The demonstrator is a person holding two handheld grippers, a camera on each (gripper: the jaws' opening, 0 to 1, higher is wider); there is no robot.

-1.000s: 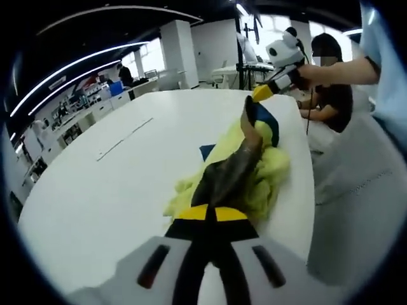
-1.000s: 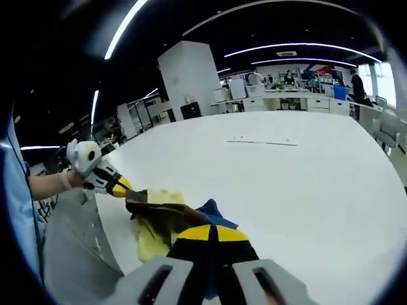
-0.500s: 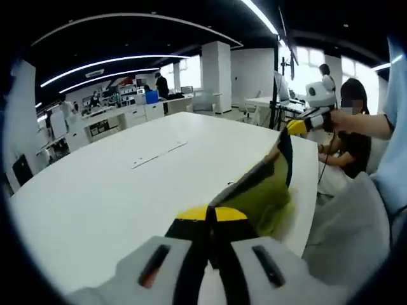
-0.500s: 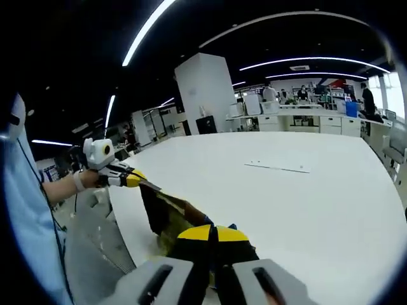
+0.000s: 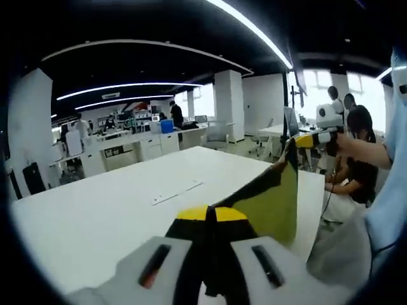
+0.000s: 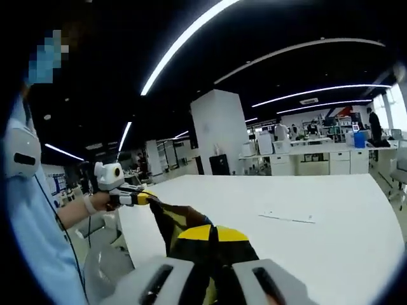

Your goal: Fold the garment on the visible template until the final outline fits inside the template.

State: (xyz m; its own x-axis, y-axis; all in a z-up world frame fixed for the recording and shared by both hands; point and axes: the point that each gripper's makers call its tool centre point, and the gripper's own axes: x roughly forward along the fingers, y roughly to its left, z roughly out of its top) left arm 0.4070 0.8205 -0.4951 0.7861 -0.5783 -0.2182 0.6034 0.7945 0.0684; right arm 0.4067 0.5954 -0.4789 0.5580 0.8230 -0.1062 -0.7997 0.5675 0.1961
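The left gripper [image 5: 212, 213] and the right gripper [image 6: 216, 232] each pinch an edge of the garment [image 5: 270, 200], which hangs stretched between them above the table [image 5: 95, 219]; the jaws are pressed together on cloth. A thin marking that may be the template [image 5: 177, 191] lies on the table ahead of the left gripper, well apart from the cloth. To do this step well, keep both pinches firm, hold the top edge taut and level, and lower the garment flat over that marking before making any fold.

Open office — white pillar [image 6: 219, 130]; ceiling light strips [image 5: 248, 28]; bright windows [image 5: 315, 86].
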